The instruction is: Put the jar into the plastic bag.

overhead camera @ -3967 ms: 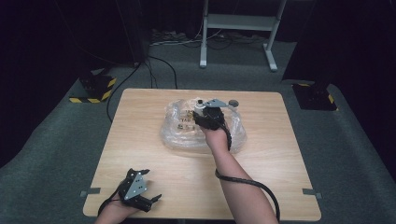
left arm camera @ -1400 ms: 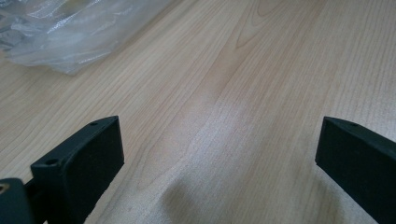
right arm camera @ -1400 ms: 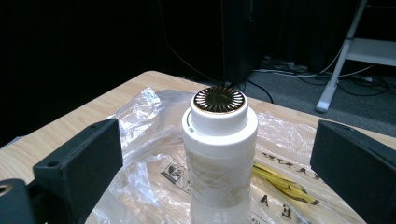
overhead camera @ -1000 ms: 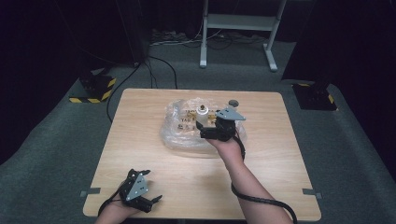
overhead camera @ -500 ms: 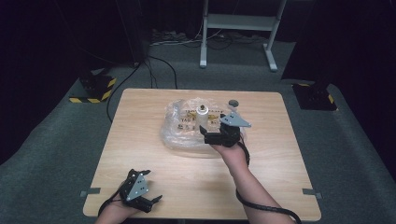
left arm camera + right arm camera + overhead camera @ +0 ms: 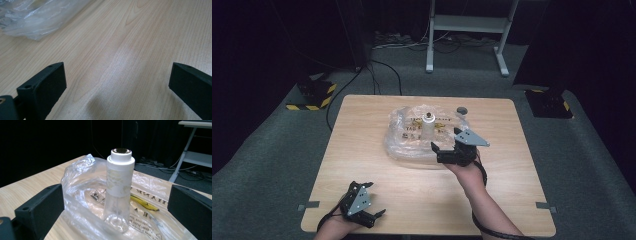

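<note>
Now we see the bottle (image 6: 119,190) standing upright on the plastic bag (image 6: 404,137), near the middle of the worktop (image 6: 362,165) toward its far side. Our right tool (image 6: 437,150) sits just beside the bag's near edge, pointing at the bottle, its jaws spread wide and holding nothing; in the right gripper view the bottle stands between and beyond them, apart from both. Our left tool (image 6: 374,216) rests at the near left corner of the worktop, well apart from the bag, its jaws also spread wide over bare wood
</note>
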### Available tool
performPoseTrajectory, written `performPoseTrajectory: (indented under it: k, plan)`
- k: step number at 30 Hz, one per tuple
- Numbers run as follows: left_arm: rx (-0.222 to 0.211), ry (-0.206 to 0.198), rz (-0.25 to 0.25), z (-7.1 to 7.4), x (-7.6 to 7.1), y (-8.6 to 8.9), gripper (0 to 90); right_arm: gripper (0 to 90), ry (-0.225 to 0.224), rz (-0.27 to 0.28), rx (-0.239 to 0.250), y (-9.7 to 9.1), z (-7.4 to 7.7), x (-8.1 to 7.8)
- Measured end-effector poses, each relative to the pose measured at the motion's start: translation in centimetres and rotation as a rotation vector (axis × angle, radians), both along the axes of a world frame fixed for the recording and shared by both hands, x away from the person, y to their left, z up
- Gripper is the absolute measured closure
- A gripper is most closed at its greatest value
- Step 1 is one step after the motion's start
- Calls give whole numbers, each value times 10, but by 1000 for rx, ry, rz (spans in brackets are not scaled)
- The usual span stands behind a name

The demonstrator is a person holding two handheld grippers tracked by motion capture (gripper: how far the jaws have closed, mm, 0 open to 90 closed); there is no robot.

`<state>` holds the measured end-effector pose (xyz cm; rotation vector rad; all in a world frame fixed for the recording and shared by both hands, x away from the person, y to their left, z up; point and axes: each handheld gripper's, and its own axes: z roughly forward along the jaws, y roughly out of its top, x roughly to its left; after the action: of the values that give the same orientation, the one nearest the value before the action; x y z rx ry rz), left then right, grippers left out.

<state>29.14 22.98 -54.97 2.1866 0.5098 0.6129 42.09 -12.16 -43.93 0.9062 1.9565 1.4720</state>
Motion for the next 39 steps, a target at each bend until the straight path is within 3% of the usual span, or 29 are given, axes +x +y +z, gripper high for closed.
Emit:
performPoseTrajectory:
  k: [17, 27, 39]
  plan:
    - [5, -1, 3, 0, 0, -1, 16, 2, -41, -5, -36, -33, -5, -37]
    - [4, -4, 6, 0, 0, -1, 15, 2, -63, -18, -119, -53, -19, -62]
    - [3, -5, 12, 0, 0, -1, 16, 2, -41, -51, -171, -79, -37, -84]
